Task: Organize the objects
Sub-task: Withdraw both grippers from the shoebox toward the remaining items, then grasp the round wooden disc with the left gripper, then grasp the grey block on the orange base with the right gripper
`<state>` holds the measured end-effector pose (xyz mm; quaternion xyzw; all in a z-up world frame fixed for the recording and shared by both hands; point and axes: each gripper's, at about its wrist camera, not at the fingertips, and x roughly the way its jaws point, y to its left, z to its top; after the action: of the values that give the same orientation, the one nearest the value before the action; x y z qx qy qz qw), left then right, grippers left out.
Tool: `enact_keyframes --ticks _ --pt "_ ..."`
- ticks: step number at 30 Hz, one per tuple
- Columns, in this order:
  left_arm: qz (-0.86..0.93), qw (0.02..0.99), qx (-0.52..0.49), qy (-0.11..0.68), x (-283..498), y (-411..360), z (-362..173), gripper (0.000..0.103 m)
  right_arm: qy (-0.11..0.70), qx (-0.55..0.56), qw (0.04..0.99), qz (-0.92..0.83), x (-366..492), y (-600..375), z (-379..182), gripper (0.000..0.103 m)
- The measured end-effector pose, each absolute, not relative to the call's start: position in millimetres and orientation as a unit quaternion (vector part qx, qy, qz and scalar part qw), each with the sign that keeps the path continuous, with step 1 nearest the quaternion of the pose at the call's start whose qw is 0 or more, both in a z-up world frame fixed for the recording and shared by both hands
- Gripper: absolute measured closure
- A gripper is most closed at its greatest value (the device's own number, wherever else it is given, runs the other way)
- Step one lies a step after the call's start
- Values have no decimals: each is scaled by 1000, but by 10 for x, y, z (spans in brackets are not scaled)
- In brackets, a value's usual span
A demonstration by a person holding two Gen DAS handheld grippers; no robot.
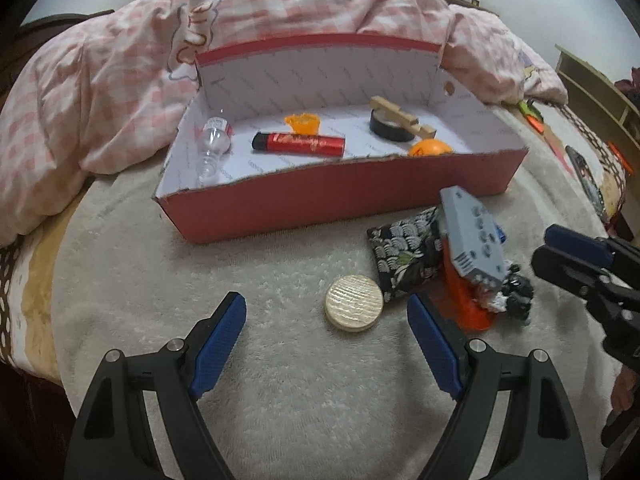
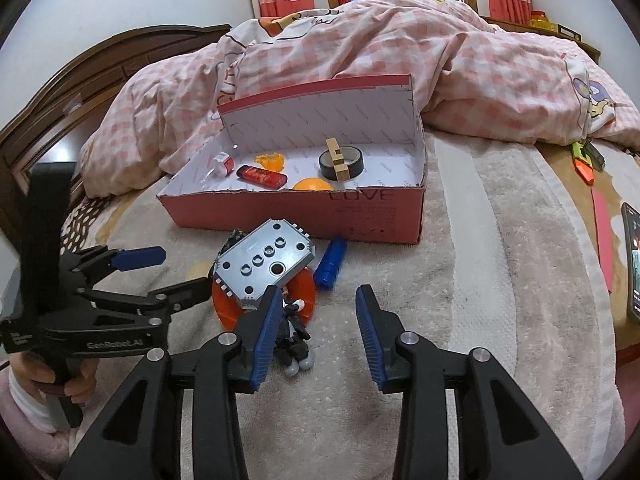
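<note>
A red cardboard box (image 1: 340, 200) (image 2: 288, 216) stands open on the bed. It holds a clear bottle (image 1: 214, 140), a red tube (image 1: 298, 145), an orange ball (image 1: 430, 147) and a black tape roll (image 1: 390, 128) with a wooden block across it. In front lie a round wooden disc (image 1: 354, 303), a patterned pouch (image 1: 404, 252), a grey holed plate (image 2: 266, 260) leaning on an orange stand (image 2: 228, 308), a blue cylinder (image 2: 330, 266) and a black-and-white figure (image 2: 294, 332). My left gripper (image 1: 326, 302) (image 2: 182, 272) is open, the disc just beyond its fingertips. My right gripper (image 2: 320, 292) (image 1: 560, 252) is open; the figure lies against its left finger, unpressed.
A pink checked quilt (image 1: 120, 80) is heaped behind and left of the box. A phone (image 2: 632, 264) and an orange-and-green toy (image 2: 586, 160) lie at the right of the bed. A wooden headboard (image 2: 60, 92) runs along the left. A hand (image 2: 76, 384) holds the left gripper's handle.
</note>
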<state>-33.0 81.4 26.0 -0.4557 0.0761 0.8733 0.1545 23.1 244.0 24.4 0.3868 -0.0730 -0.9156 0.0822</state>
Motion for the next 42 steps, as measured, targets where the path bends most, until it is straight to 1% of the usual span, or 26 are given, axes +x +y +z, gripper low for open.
enact_keyframes --ticks 8,9,10,11,12,13,14,15,16,28,32,33,34,35,36,37,42 --pt "870 152 -461 84 -420 869 140 20 -77 390 80 -914 220 2455 219 64" --pt "871 152 -459 84 -421 870 141 23 -78 390 80 -914 220 2457 213 64" --pt "872 154 -457 83 -418 868 142 31 -78 390 80 -914 218 2457 208 64" --pt "872 160 -454 83 -406 869 149 34 -79 391 80 -914 218 2458 202 64" --pt "873 164 -452 84 -395 869 157 41 -79 391 80 -914 218 2459 200 64" --pt "873 167 -451 85 -382 874 167 52 -79 391 80 -913 221 2459 198 64" --pt "873 170 -448 88 -366 882 180 57 -79 391 80 -914 219 2459 200 64" --pt "874 171 -447 89 -359 886 186 67 -79 391 80 -914 219 2459 201 64" --pt "874 172 -446 90 -351 888 193 72 -78 391 80 -914 220 2459 201 64" --pt "878 144 -451 63 -366 611 178 72 -79 394 78 -912 197 2447 191 64" --pt "883 141 -442 70 -350 635 158 72 -86 393 80 -912 184 2415 222 64" --pt "884 141 -441 70 -345 634 155 71 -91 393 82 -911 177 2410 229 62" --pt "884 141 -440 69 -344 629 154 71 -95 393 83 -911 169 2399 238 54" --pt "885 143 -439 66 -345 619 152 71 -103 393 87 -910 154 2389 246 48" --pt "885 144 -439 64 -348 614 152 70 -110 393 90 -909 137 2374 251 38" --pt "885 145 -438 61 -348 605 150 70 -121 393 94 -907 120 2364 256 32" --pt "886 147 -435 57 -338 603 142 67 -170 400 108 -894 7 2315 264 31"
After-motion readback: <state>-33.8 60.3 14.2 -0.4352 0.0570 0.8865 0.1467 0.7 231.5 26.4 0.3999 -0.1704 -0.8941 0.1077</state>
